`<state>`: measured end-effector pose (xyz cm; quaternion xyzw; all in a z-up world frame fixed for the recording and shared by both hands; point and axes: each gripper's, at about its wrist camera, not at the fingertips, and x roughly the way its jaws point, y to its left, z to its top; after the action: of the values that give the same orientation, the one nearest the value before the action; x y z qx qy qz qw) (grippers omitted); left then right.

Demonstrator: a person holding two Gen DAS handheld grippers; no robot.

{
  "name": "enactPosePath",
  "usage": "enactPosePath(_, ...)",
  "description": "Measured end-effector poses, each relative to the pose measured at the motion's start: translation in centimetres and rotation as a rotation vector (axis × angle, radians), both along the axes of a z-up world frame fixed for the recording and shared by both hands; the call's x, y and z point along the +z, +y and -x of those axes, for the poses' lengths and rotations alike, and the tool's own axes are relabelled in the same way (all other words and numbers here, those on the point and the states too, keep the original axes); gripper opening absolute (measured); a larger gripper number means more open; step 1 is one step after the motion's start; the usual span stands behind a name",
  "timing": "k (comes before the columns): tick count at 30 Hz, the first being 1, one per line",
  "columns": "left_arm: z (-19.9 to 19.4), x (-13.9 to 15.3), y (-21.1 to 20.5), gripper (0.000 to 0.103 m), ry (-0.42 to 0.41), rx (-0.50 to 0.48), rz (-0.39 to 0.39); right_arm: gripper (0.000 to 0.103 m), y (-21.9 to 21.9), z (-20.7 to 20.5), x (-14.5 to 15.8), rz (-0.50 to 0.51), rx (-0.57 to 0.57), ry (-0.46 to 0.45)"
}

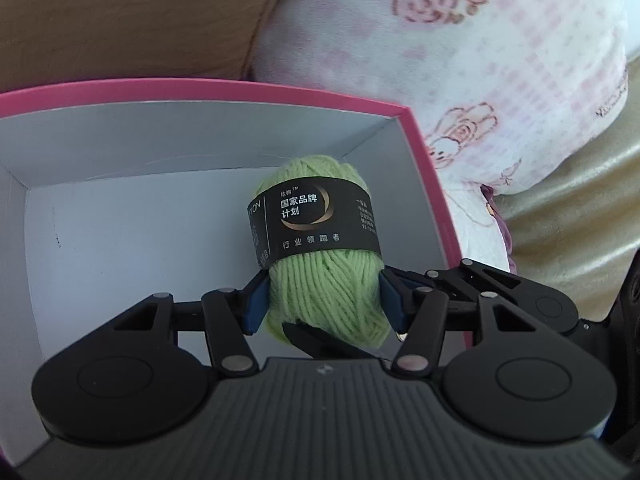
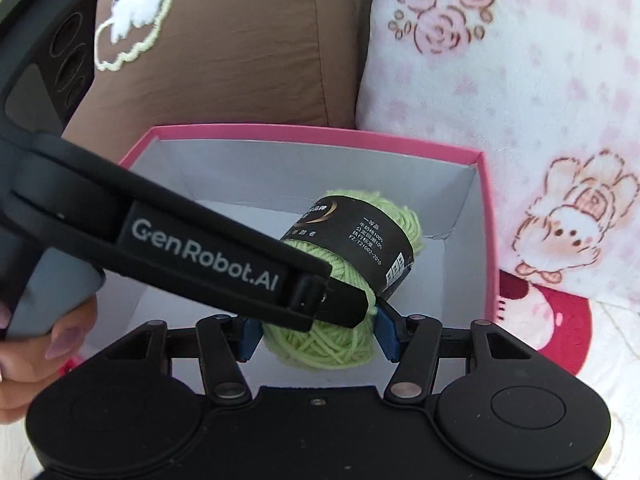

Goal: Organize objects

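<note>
Soft furnishings fill the background: a brown fabric cushion (image 2: pixel 240 52) with a cream embroidered shape and a fluffy white-and-pink blanket (image 1: pixel 480 64) printed with roses and a rabbit. Against them stands an open cardboard box with a pink rim and pale grey inside (image 1: pixel 120 208).

Over the box's inside, toward its right wall, hangs a small ball of light green yarn wrapped in a black paper band with gold print (image 1: pixel 320 240). Whether its far end touches the floor of the box I cannot tell.

Both claws grip its near end. The left claw (image 1: pixel 322 300) stands about half open, its blue pads (image 1: pixel 256 304) pressed into the wool on either side just below the band. The right claw (image 2: pixel 318 334) is likewise half open and closed on the same end, crossing the left one, whose black finger lies over the ball in the right wrist view.

By my judgement the ball is light, soft and springy. It will squash rather than slip, and the paper band could crease or slide off. The bare wool beside the band is the safest hold.
</note>
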<state>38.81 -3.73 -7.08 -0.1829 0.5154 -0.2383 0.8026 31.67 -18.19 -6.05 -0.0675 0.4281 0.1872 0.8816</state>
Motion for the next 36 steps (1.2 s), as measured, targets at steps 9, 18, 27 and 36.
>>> enactPosePath(9, -1.4, -1.6, -0.2, 0.056, 0.044, -0.006, 0.009, 0.059, 1.1, -0.6, -1.6, 0.116, 0.037, -0.007)
enactPosePath(18, -0.9, -1.4, -0.9, 0.058, -0.029, -0.014, -0.039, 0.059, 1.9, -0.6, -2.2, 0.163, 0.028, -0.019)
enactPosePath(27, -0.9, -1.5, -1.0, 0.048, -0.061, 0.010, -0.042, 0.058, 1.5, 1.0, -0.8, 0.106, 0.075, -0.009)
enactPosePath(36, -1.0, -1.5, -1.7, 0.040, -0.047, 0.015, 0.029, 0.033, 1.4, 2.0, -0.6, 0.199, 0.039, -0.069)
